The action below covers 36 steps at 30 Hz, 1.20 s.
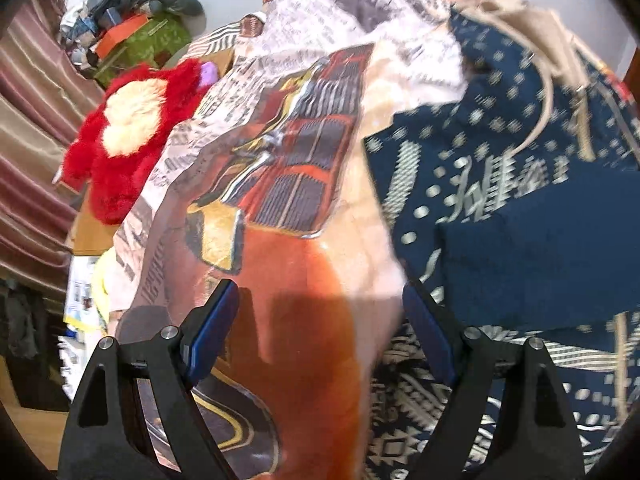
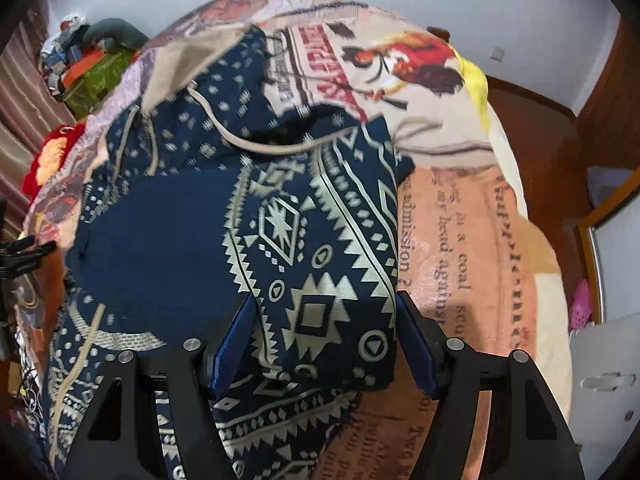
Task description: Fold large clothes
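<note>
Closest in the right wrist view, the right gripper [image 2: 326,340] stands with its jaws spread wide on either side of a folded flap of the navy patterned garment [image 2: 168,248], a hooded top with cream geometric print; the blue pads [image 2: 236,344] flank the cloth without pinching it, so the gripper looks to be either lining up on the fold or letting it lie. The left gripper [image 1: 320,332] is likewise spread apart and holds nothing, hovering over the orange part of the printed blanket [image 1: 288,184] just beside the garment's left edge [image 1: 520,248], probably placed there so it can take that side for the next fold. The garment lies on the bed, partly folded, one sleeve or panel laid across its plain dark middle, and its beige drawstring [image 2: 256,142] trails loosely over the hood area, a thing that could snag or bunch inside a fold. Beyond it the blanket shows upside-down lettering; "admission", "a goal" and "my head against" can be read on its peach panel [image 2: 452,248], while the red heading near the rooster picture [image 2: 404,60] is too skewed to make out. Farther off, a red plush toy [image 1: 120,144] sits at the bed's edge, with a cluttered pile [image 1: 132,28] against the wall behind it.
</note>
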Motion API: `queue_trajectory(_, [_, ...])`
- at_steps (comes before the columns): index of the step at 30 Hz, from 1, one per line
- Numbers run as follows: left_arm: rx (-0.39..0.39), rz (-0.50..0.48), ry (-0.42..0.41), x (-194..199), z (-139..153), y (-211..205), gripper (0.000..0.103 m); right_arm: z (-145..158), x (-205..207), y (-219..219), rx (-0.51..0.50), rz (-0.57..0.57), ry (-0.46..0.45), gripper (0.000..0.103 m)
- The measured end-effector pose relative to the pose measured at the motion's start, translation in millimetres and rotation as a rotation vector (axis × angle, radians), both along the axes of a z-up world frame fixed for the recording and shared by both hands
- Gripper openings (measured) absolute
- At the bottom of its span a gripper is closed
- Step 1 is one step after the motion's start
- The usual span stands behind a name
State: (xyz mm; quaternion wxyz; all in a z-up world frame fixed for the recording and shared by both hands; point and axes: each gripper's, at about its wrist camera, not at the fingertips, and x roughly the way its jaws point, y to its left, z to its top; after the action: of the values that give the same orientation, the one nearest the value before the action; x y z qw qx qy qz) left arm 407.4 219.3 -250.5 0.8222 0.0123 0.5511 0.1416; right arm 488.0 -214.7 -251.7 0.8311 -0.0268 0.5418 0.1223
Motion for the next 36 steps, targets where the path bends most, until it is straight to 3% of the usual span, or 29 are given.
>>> queue_trajectory(4, [-0.119,-0.033,-0.042,5.2,6.9,-17.1,0.084,4.8,0.4,7.1,-0.015,0.006,0.004,0.076])
queue_trajectory(8, [-0.261,-0.054,-0.045,19.6,-6.4,-30.3,0.081,14.4,-0.1,9.7,0.007,-0.001,-0.004,0.076])
queue_trajectory(12, [-0.411,-0.042,0.014,33.6,-28.9,-40.9,0.057,20.5,-2.2,8.8,0.028,-0.009,-0.003,0.076])
queue_trajectory(14, [-0.485,-0.001,0.042,38.8,-41.4,-38.0,0.049,23.2,-3.9,7.4,0.026,-0.005,-0.006,0.076])
queue_trajectory(16, [-0.543,0.044,0.039,41.0,-49.7,-33.3,0.044,25.1,-5.4,6.1,0.022,-0.001,-0.011,0.076])
queue_trajectory(18, [-0.611,0.063,0.031,41.6,-53.9,-29.3,0.02,27.3,-6.7,4.3,0.018,0.002,-0.019,0.076])
queue_trajectory(21, [-0.668,0.089,0.012,40.9,-54.8,-25.0,0.01,30.4,-8.7,3.1,0.019,0.008,-0.028,0.076])
queue_trajectory(23, [-0.655,0.08,-0.007,40.8,-51.0,-25.6,0.009,31.9,-9.4,4.0,0.017,0.012,-0.034,0.076])
queue_trajectory(31, [-0.388,-0.026,-0.173,29.2,13.2,-45.8,0.009,37.3,-9.9,13.8,-0.031,0.045,-0.082,0.076])
queue_trajectory(33, [-0.358,-0.018,-0.178,29.5,17.4,-37.5,0.009,36.4,-8.9,16.1,-0.047,0.052,-0.09,0.076])
queue_trajectory(36, [-0.376,0.014,-0.119,33.3,-6.7,-21.5,0.009,30.4,-7.6,18.6,-0.053,0.058,-0.084,0.077])
